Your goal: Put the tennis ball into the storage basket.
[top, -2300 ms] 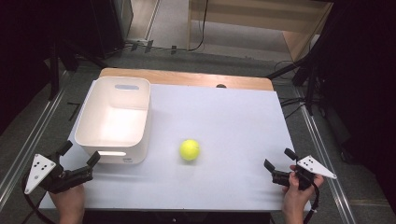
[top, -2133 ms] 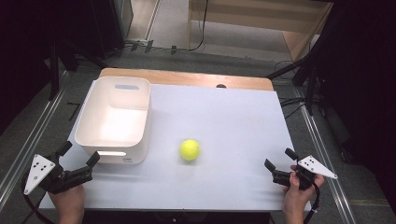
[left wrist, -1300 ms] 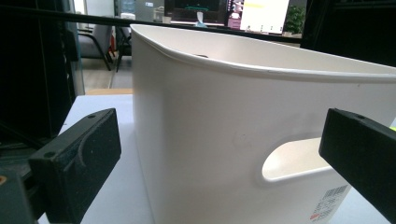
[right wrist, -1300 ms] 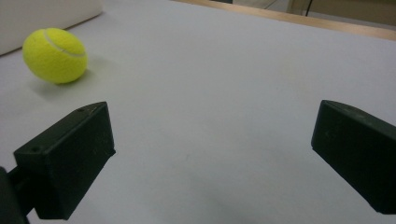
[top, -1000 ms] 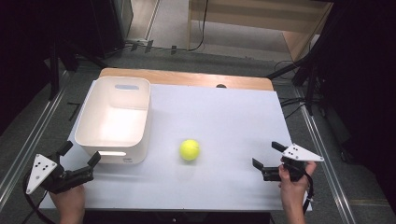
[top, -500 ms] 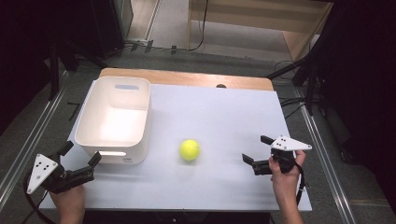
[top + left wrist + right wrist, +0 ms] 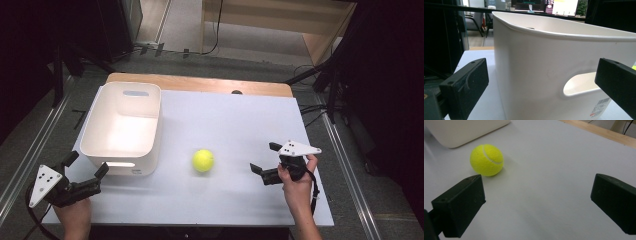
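A yellow tennis ball rests on the white table top, right of a white plastic bin. My right gripper hovers open to the ball's right, jaws pointing at it with a gap of table between. In the right gripper view the ball lies ahead and left of the open gripper. My left gripper stands open at the table's front left corner, just short of the bin's near wall, which has a handle slot.
The bin is empty. A wooden strip runs along the table's far edge. Bare table lies between ball and right gripper and behind them. Cables and dark stands surround the table on the floor.
My right gripper has lifted from the front right edge and moved left and forward toward the ball. The left gripper, ball and bin have stayed put.
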Demonstrator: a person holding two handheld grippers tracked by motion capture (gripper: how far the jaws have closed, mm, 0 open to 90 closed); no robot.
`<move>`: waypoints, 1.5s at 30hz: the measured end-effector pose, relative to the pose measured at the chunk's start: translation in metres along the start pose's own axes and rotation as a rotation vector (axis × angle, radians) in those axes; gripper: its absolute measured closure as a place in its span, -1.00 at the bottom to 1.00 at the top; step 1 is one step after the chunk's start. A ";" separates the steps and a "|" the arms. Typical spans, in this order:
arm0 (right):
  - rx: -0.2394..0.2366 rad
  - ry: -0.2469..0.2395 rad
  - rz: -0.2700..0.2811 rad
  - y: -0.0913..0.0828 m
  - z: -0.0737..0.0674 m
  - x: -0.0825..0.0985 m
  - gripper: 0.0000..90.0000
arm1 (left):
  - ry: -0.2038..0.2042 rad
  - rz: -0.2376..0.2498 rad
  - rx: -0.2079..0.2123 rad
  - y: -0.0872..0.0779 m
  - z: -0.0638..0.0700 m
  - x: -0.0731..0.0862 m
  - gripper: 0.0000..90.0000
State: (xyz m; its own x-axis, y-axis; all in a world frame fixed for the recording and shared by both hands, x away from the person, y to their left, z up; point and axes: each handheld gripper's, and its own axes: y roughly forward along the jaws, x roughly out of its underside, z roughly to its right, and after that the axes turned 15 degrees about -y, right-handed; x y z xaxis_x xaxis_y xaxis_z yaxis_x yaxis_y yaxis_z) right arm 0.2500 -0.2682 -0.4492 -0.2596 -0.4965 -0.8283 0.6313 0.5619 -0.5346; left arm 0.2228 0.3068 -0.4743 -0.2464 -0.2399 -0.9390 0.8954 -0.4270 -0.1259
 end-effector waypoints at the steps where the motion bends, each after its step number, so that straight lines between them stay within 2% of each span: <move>1: -0.003 0.003 -0.004 0.001 0.000 -0.001 -1.00 | 0.001 0.000 0.000 0.000 0.000 0.000 -1.00; 23: -0.082 -0.037 -0.038 0.026 -0.011 -0.026 -1.00 | 0.001 -0.002 0.000 0.000 0.000 0.000 -1.00; 32: -0.108 -0.049 -0.061 0.038 -0.015 -0.032 -1.00 | 0.000 -0.001 0.001 0.000 0.000 0.000 -1.00; 45: -0.141 -0.071 -0.067 0.050 -0.021 -0.040 -1.00 | -0.003 0.001 0.002 0.000 0.000 0.000 -1.00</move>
State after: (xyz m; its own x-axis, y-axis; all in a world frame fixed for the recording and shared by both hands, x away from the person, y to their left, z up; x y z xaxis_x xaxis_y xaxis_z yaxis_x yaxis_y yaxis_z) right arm 0.2763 -0.2061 -0.4468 -0.2420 -0.5789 -0.7787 0.5041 0.6106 -0.6107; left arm 0.2233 0.3068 -0.4743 -0.2465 -0.2433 -0.9381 0.8949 -0.4287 -0.1239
